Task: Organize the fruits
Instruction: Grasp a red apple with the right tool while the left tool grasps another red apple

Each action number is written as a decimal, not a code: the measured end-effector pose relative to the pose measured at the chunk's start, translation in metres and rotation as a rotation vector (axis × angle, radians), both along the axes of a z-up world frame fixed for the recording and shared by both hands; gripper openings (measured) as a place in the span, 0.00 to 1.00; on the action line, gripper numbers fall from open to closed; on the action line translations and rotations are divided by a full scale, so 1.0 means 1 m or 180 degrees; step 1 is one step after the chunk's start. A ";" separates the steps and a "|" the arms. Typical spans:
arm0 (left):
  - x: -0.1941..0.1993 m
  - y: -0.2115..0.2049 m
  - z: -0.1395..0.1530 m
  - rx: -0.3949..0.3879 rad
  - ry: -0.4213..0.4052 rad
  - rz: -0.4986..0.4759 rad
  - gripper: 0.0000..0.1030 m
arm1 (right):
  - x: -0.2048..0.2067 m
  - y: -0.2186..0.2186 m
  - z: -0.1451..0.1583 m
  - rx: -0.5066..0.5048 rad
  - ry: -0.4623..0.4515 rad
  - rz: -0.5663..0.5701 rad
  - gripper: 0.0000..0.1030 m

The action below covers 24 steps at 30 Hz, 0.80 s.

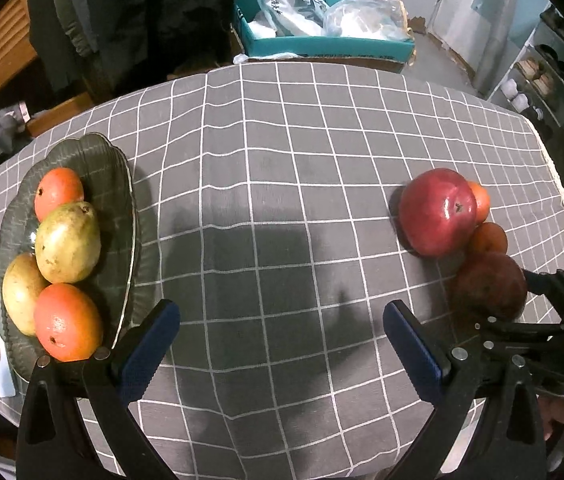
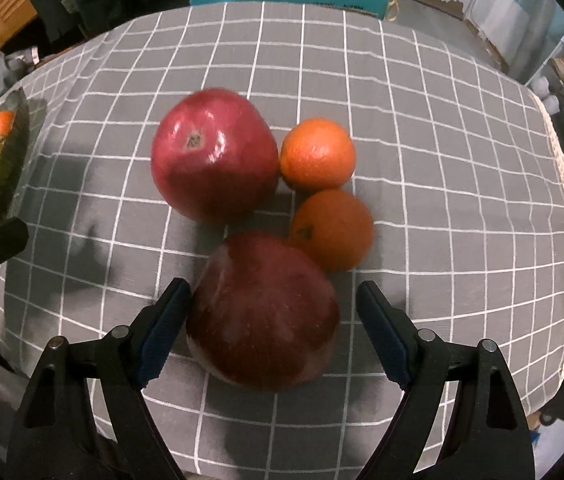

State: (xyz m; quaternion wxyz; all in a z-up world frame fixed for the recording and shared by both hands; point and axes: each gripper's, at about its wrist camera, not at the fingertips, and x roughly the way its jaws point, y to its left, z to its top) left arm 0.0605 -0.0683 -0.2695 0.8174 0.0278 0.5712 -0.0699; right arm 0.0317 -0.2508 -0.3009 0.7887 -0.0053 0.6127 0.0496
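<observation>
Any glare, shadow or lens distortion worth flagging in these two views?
Left wrist view: the grey checked tablecloth bows from fisheye, with dark shadows at centre. Right wrist view: glare on the far glossy red apple; the near red apple is shadowed and soft.

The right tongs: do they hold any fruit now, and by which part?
Nothing is held yet. The right tongs stand open around the near red fruit, with a gap at its right side. The left tongs are open and empty.

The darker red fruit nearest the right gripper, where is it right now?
In the right wrist view, the darker red fruit lies on the checked tablecloth between the right gripper's open fingers, beside an orange.
</observation>
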 end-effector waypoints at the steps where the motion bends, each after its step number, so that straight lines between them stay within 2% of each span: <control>1: 0.001 -0.001 0.000 0.0009 0.0004 -0.0003 1.00 | 0.000 0.001 -0.002 0.0046 0.0021 0.0000 0.75; 2: 0.001 -0.002 -0.001 0.0016 0.0007 -0.0006 1.00 | 0.000 0.002 -0.003 0.0086 0.0036 0.0002 0.70; 8: 0.004 -0.007 -0.002 0.0013 0.0000 -0.0034 1.00 | -0.004 0.004 0.001 0.0106 0.0000 -0.0011 0.70; 19: 0.014 -0.042 0.006 -0.0115 -0.0058 -0.0246 1.00 | -0.007 -0.046 0.054 0.0116 -0.0470 -0.0325 0.70; 24: 0.022 -0.064 0.006 -0.0148 -0.0069 -0.0346 1.00 | 0.002 -0.063 0.055 0.0050 -0.0541 -0.0509 0.70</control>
